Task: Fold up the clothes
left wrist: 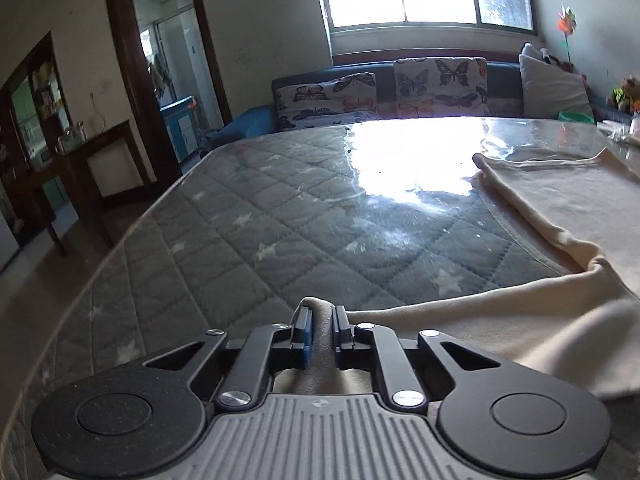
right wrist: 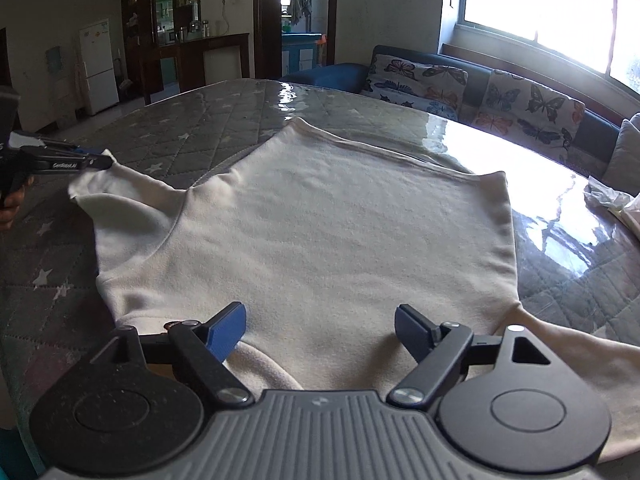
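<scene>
Up close, my right gripper (right wrist: 320, 326) hovers with its fingers (right wrist: 230, 326) spread wide above the near part of the cream sweatshirt (right wrist: 320, 216), gripping nothing. My left gripper (left wrist: 320, 330) has its fingers (left wrist: 303, 330) clenched on the sweatshirt's sleeve end (right wrist: 90, 184), stretched out to the left side. Beyond, the garment lies flat on the quilted, plastic-covered tabletop (left wrist: 260, 220); farther off stands a sofa with butterfly cushions (right wrist: 420, 80).

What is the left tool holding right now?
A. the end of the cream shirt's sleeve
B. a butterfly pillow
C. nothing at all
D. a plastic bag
A: the left tool is shut on the cream shirt, with sleeve cloth bunched between its blue pads; the right wrist view shows it gripping the sleeve tip.
</scene>
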Demonstrator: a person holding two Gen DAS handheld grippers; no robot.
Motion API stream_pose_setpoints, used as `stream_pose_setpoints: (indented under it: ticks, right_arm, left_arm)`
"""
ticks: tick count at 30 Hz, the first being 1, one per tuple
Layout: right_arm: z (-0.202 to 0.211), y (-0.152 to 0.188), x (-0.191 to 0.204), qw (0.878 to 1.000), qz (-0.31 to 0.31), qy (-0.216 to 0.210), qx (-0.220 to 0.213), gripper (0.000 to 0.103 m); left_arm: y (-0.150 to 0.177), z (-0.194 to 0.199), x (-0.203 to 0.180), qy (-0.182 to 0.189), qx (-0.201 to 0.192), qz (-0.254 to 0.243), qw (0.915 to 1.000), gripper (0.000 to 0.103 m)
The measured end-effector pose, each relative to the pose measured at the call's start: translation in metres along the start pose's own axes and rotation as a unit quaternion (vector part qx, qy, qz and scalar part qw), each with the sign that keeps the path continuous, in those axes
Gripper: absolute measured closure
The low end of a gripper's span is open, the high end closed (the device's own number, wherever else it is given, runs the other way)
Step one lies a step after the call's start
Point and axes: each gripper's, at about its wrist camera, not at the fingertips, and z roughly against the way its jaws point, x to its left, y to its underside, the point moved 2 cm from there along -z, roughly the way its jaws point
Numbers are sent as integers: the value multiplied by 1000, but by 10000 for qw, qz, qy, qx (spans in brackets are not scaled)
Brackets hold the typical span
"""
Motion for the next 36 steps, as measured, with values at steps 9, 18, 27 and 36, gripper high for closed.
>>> stream_pose_setpoints:
  ticks: [9,18,27,36]
  right_arm:
    - [-2,5,-2,9999,-119,85,-52,8]
    - [-3,10,-5,9996,-186,77,-184,0]
    - [-3,11,-5,9994,-220,62,-255,0]
    - [-2,11,-5,9994,-228,63,-261,0]
  left_arm:
    - [-14,-29,-14,-387,-16,-684,9969,93]
    - [-17,-21,-2,-672,27,-378,9970,71]
    - [-33,33,-40,274,-318,-1,9991,67]
    - [-26,36,-124,1239,-328,-441,9908,67]
